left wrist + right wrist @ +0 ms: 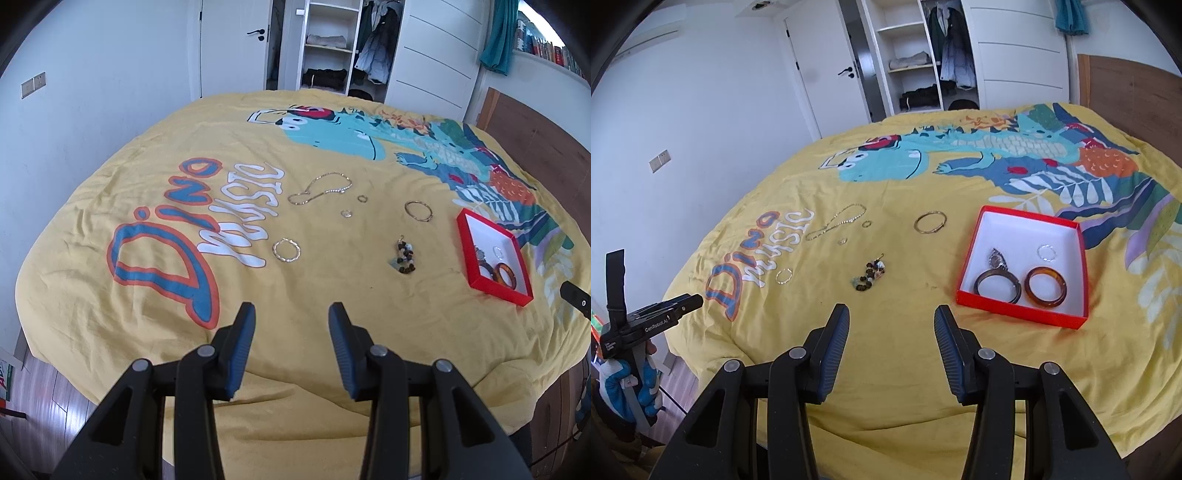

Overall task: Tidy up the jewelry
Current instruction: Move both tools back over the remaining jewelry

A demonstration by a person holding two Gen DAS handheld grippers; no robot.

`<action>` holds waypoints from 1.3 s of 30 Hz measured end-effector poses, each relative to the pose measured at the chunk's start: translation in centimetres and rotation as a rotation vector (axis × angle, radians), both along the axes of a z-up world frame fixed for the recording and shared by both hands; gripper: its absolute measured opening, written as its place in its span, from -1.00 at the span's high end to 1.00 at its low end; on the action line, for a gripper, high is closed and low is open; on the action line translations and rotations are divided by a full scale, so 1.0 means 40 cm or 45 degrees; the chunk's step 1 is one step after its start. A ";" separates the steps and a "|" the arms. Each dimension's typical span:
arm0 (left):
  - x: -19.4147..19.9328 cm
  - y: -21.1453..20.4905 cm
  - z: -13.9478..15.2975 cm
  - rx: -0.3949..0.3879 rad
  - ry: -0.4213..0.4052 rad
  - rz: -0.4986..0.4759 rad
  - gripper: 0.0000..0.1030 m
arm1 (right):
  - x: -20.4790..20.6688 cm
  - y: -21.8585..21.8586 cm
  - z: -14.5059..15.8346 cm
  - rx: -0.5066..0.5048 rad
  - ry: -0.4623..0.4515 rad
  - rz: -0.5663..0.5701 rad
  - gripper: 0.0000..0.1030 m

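Note:
A red box (1019, 314) with a white inside lies on the yellow bedcover; it holds an amber bangle (1044, 286), a dark bangle (997, 285), a watch (996, 259) and a thin silver ring (1046, 253). Loose on the cover lie a beaded bracelet (870, 276), a gold bangle (930, 221), a chain necklace (836, 222), a twisted hoop (286, 250) and two small rings (346, 213). My right gripper (891, 325) is open and empty, short of the box. My left gripper (291, 321) is open and empty, near the front of the bed. The box also shows in the left wrist view (493, 258).
The yellow dinosaur bedcover (258, 295) spans the bed. A wooden headboard (1126, 85) is at the right. An open wardrobe (916, 55) and a white door (827, 74) stand behind. The left gripper body (646, 321) shows at the left edge of the right wrist view.

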State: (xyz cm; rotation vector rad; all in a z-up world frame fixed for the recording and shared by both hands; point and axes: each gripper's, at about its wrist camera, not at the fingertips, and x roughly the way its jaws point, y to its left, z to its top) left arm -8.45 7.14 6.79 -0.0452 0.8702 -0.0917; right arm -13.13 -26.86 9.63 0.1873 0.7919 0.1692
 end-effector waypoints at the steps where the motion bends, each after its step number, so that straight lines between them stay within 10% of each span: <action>1: 0.007 -0.002 -0.008 0.005 0.007 -0.001 0.24 | 0.006 0.003 -0.007 0.002 0.009 0.006 0.08; 39: 0.251 -0.055 -0.223 0.036 0.243 -0.014 0.24 | 0.285 0.057 -0.222 0.098 0.267 0.138 0.08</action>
